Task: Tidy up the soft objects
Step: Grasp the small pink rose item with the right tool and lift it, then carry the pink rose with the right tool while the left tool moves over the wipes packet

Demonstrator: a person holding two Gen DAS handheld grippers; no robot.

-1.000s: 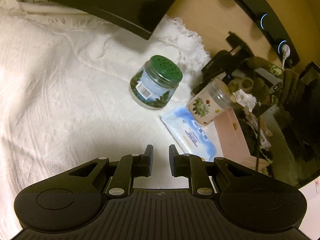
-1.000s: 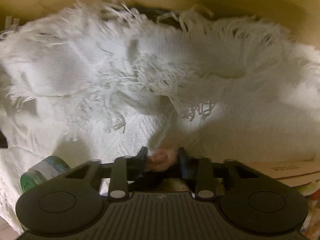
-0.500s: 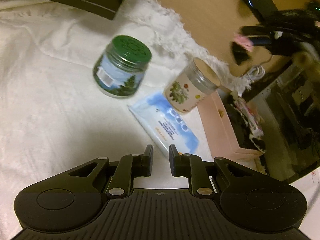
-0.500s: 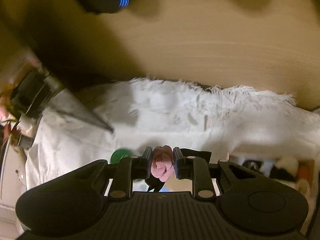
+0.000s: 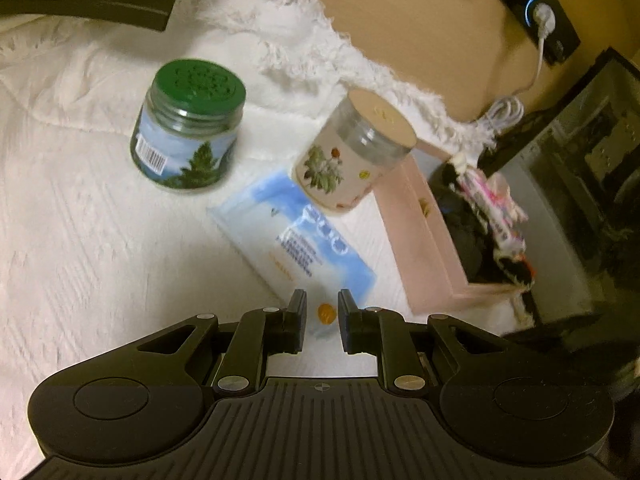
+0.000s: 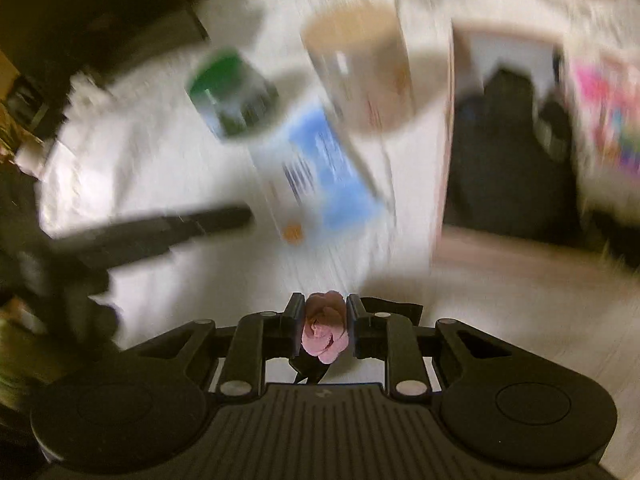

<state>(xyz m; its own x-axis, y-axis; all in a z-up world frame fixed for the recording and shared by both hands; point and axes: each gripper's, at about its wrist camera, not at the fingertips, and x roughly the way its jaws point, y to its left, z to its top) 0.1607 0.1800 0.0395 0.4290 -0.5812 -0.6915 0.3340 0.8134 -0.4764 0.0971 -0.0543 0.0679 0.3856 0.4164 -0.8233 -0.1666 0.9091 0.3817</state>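
pink rose [image 6: 322, 330] pinched btwn right gripper [image 6: 322, 326] pads

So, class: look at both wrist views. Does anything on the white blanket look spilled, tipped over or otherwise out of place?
Nothing looks spilled or tipped. The green-lidded jar and the floral jar stand upright, lids on; the wipes pack lies flat. One oddity: the right gripper clamps a pink fabric rose.
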